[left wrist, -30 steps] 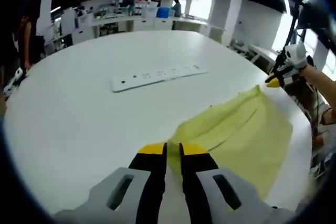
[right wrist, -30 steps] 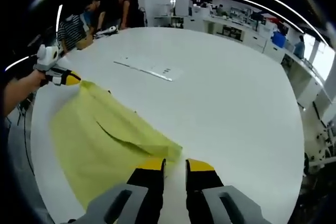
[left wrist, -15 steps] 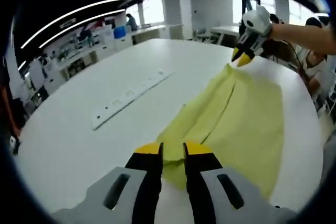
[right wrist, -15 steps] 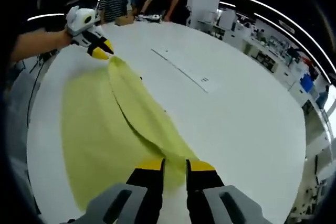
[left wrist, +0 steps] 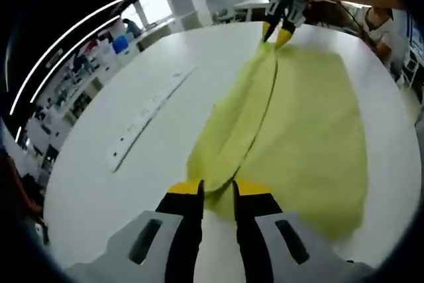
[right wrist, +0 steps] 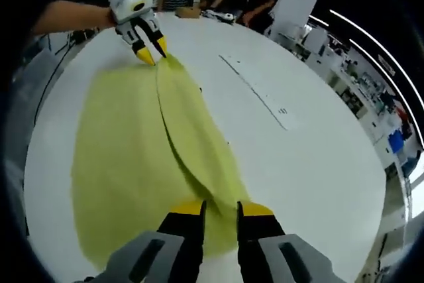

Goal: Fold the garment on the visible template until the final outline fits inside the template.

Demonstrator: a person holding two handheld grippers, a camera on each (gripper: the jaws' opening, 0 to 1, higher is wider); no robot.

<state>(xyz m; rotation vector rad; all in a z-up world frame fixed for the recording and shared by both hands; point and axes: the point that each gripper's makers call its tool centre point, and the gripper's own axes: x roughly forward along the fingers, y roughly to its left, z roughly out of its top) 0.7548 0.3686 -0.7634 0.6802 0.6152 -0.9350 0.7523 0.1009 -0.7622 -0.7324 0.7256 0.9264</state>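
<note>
White strip [left wrist: 147,124] is lying beside the yellow garment [left wrist: 298,130] on the white surface [left wrist: 99,183]. Left claw [left wrist: 216,189] and right claw [right wrist: 220,209] are pinching opposite garment ends, jaws narrow.

A broad white desk [left wrist: 99,117] with a rounded edge carries everything here. A yellow garment [left wrist: 305,137] lies spread on it, reaching close to the desk's edge on its far side from the strip. One long side of the garment is turned over onto itself, making a narrow doubled band [right wrist: 195,144] along its length. Beside that folded band, apart from the cloth, a long thin white strip [left wrist: 149,117] lies flat on the desk, roughly parallel to the garment [right wrist: 126,164]. The strip [right wrist: 258,91] bears small dark marks.
</note>
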